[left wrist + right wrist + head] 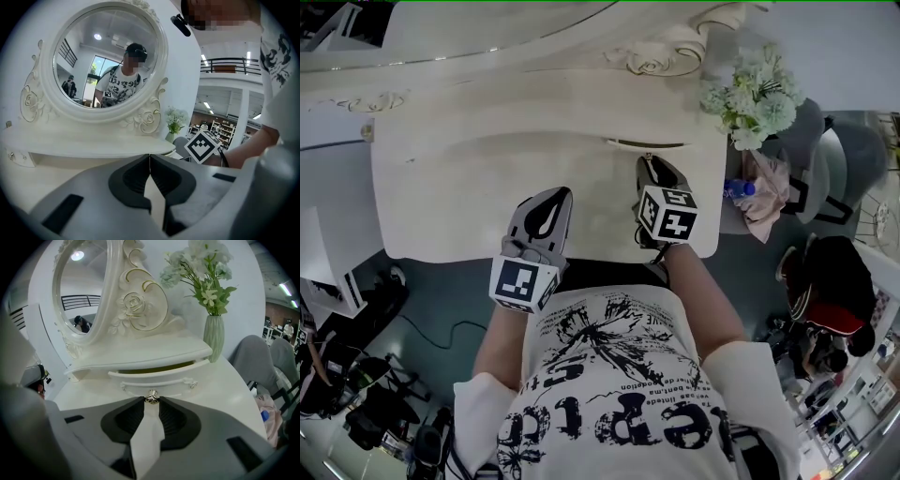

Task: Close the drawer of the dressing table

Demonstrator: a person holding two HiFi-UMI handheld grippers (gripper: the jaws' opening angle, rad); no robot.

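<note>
The white dressing table (pixel 487 187) has a small curved drawer (pixel 159 375) under its raised shelf. The drawer stands out a little and a dark slit shows above its front (pixel 647 144). My right gripper (pixel 151 401) points down at the drawer front, and its two tips close on the round metal knob (pixel 151 396). In the head view the right gripper (pixel 649 161) reaches that same spot. My left gripper (pixel 560 194) hovers over the near tabletop to the left, with its jaws shut and nothing between them (pixel 149 157).
A green vase of pale flowers (pixel 213 336) stands right of the drawer. The oval mirror (pixel 108 56) rises behind the shelf. Grey chairs (pixel 825 155), a pink cloth (pixel 769 202) and a blue-capped bottle (pixel 739 188) lie off the table's right edge.
</note>
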